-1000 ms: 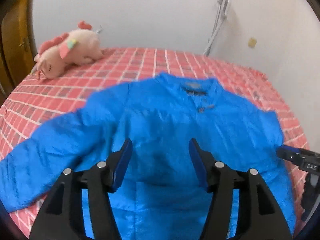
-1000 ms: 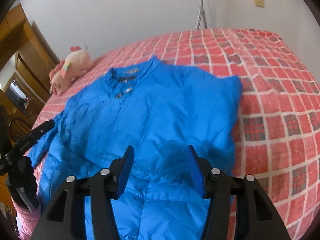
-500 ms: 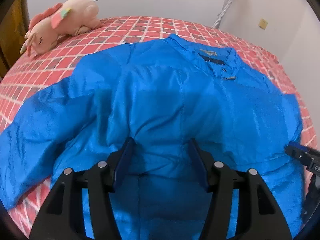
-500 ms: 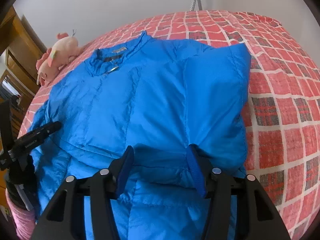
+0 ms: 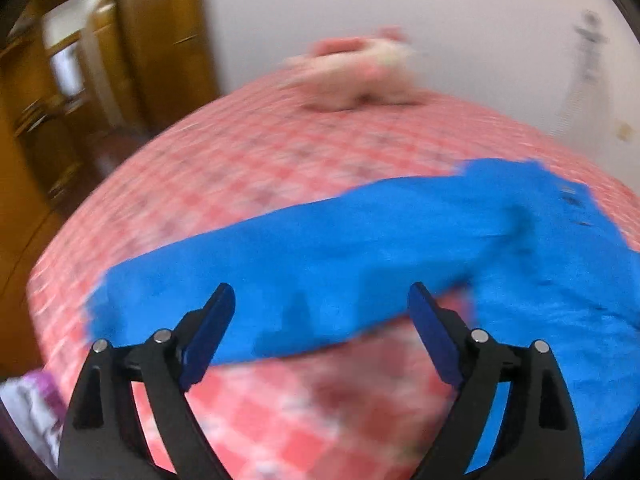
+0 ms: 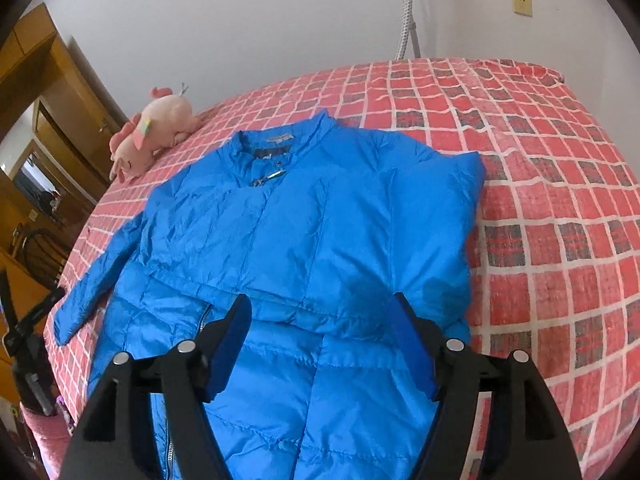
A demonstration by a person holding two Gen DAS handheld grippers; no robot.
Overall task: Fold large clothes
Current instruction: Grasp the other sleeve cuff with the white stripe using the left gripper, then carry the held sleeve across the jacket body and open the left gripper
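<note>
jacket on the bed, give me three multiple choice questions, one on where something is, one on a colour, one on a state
1. Where does the plush toy lie?
A. on the jacket's chest
B. on the bed beyond the jacket's collar, towards the wooden door
C. on the floor

2. What colour is the jacket?
A. blue
B. green
C. black

3. How do the sleeves lie?
A. both spread out
B. both folded in
C. one sleeve spread out on the bed, the other folded over the body

Answers:
1 B, the toy rests on the checked cover past the collar.
2 A, it is bright blue in both views.
3 C, only one sleeve stretches out beside the body.
</note>
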